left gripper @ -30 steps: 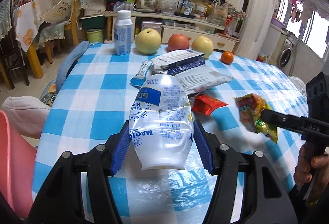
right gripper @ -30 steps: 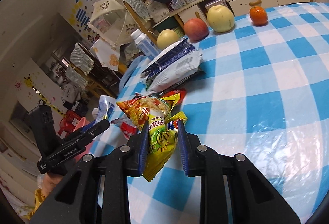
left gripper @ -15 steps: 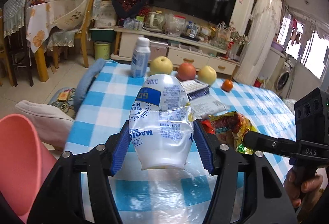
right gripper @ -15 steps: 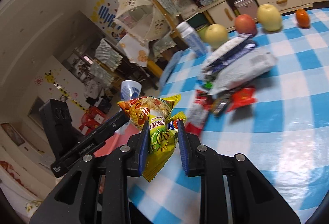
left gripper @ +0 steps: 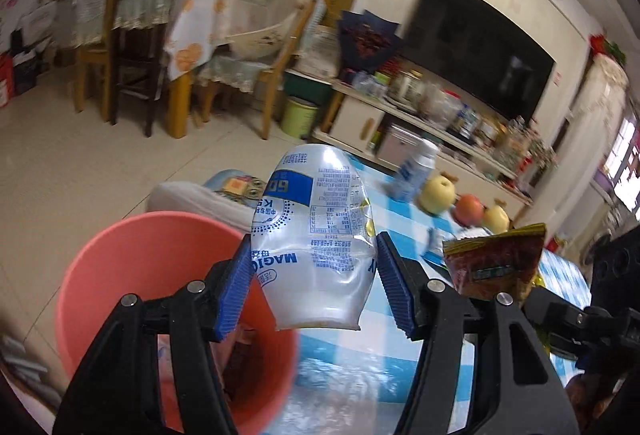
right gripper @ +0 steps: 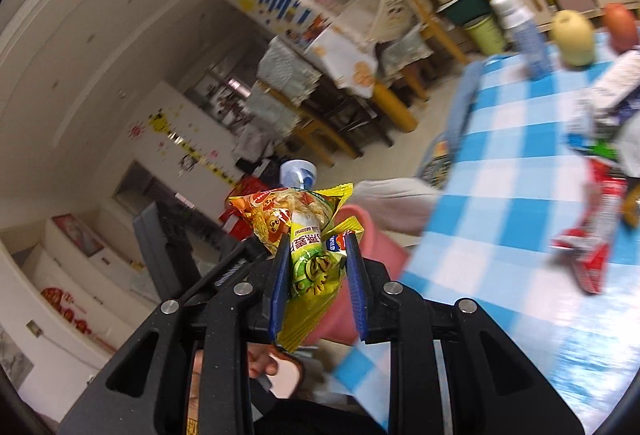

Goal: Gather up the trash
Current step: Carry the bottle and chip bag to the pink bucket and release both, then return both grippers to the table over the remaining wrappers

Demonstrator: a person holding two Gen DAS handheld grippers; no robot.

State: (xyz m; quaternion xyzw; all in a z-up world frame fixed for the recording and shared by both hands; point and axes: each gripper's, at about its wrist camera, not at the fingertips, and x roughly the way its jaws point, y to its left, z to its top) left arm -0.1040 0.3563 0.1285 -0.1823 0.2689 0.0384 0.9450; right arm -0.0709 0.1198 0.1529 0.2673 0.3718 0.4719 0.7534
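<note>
My left gripper [left gripper: 312, 287] is shut on a crumpled white plastic bottle [left gripper: 316, 231] with blue print, held over the near rim of a pink bucket [left gripper: 132, 275] that stands on the floor beside the table. My right gripper [right gripper: 318, 283] is shut on a yellow and orange snack wrapper [right gripper: 304, 235]; in the left wrist view that wrapper [left gripper: 494, 261] hangs just right of the bottle. The pink bucket [right gripper: 360, 235] shows behind the wrapper in the right wrist view. Some wrappers lie inside the bucket.
The blue-checked table [right gripper: 520, 195] holds a red wrapper [right gripper: 592, 251], white packets [right gripper: 616, 83], a milk bottle [left gripper: 414, 171] and fruit [left gripper: 438, 193]. A cushioned stool [left gripper: 200, 199] stands beyond the bucket. Chairs and a covered dining table [left gripper: 192, 31] stand further back on the tiled floor.
Both grippers swung left off the table with their loads and rose a little. The pink bucket has come under the left gripper, and the table has slid to the right.
</note>
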